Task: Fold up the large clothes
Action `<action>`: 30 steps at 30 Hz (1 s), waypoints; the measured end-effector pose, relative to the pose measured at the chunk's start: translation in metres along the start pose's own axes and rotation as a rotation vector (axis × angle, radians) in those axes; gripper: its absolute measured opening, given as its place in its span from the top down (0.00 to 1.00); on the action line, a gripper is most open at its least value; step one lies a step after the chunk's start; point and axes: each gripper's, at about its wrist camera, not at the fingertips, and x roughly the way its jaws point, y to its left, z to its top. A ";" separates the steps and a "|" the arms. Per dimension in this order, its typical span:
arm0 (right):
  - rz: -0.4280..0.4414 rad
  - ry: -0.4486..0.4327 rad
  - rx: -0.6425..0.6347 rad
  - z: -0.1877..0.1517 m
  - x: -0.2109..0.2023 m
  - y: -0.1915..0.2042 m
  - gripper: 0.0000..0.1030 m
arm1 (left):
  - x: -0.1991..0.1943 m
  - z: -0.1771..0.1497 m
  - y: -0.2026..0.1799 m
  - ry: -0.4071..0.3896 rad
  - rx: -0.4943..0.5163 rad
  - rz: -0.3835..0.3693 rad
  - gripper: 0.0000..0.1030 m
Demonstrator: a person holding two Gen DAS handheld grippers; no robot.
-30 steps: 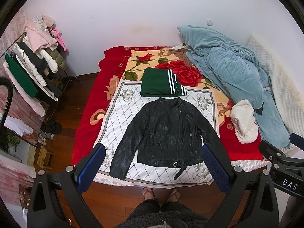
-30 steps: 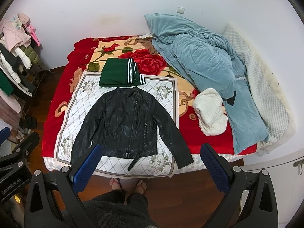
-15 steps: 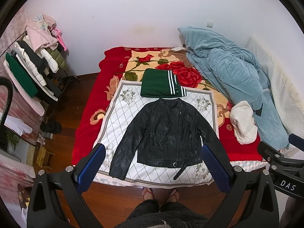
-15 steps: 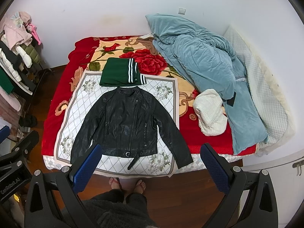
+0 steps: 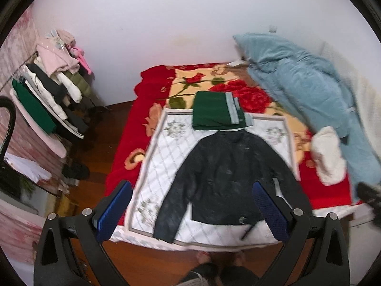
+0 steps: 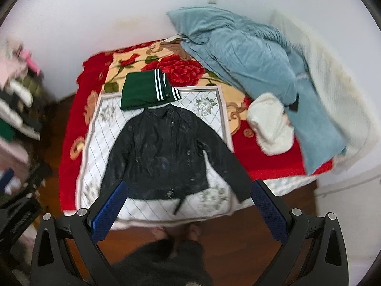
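Both wrist views high above the bed's foot, facing down its length, sharing the bed and black jacket

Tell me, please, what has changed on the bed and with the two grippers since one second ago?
Both cameras have moved: the now views are motion-blurred and the bed looks closer, so the left gripper and right gripper appear to advance toward the black jacket. Neither has taken hold of anything; both remain open. The jacket stays spread flat, and the folded green garment lies unchanged above its collar.
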 end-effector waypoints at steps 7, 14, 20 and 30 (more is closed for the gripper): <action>0.005 0.111 0.417 -0.032 0.143 -0.097 0.36 | 0.129 -0.018 -0.021 0.080 0.070 0.072 0.00; 0.132 0.292 0.922 -0.142 0.337 -0.211 0.44 | 0.235 -0.053 -0.057 0.225 0.088 0.112 0.00; 0.284 0.313 1.375 -0.245 0.490 -0.280 0.38 | 0.327 -0.085 -0.097 0.388 0.106 0.172 0.00; 0.404 0.004 1.775 -0.298 0.597 -0.349 0.41 | 0.424 -0.114 -0.178 0.526 0.182 0.165 0.00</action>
